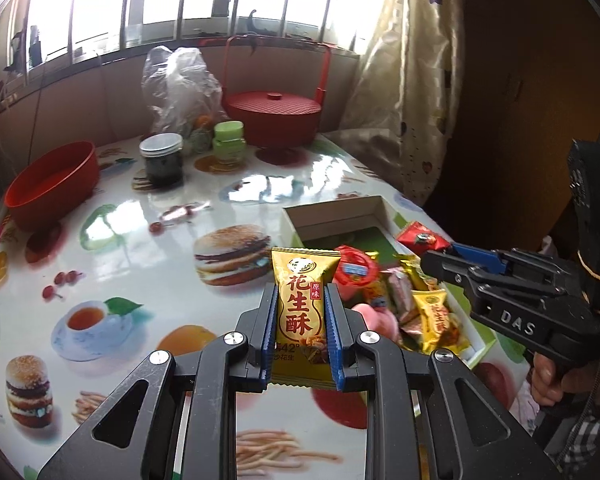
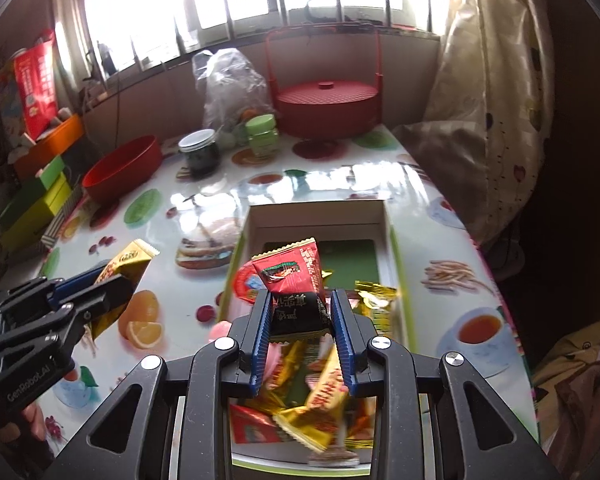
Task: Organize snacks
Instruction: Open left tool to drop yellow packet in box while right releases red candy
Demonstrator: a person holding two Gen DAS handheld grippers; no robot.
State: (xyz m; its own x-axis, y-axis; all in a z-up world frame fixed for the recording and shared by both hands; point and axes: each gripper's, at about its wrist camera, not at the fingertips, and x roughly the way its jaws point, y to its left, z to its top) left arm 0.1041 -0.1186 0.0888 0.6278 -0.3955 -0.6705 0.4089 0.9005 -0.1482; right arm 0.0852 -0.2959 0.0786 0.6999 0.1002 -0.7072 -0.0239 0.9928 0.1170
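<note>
- A glossy table with a food-print cover carries an open white cardboard box with a green floor, its near end heaped with wrapped snacks, its far end bare.
- A round red plastic bowl sits empty at the table's far left, well apart from the box.
- The left gripper holds a yellow peanut-crisp packet upright above the tabletop just left of the box, jaws pinching its lower half.
- The right gripper hangs over the heap, jaws clamped on the black end of a red-and-black wrapped snack.
- Sorting appears to be mid-pick; each piece next needs a destination, possibly the bowl, though which is unclear.
</note>
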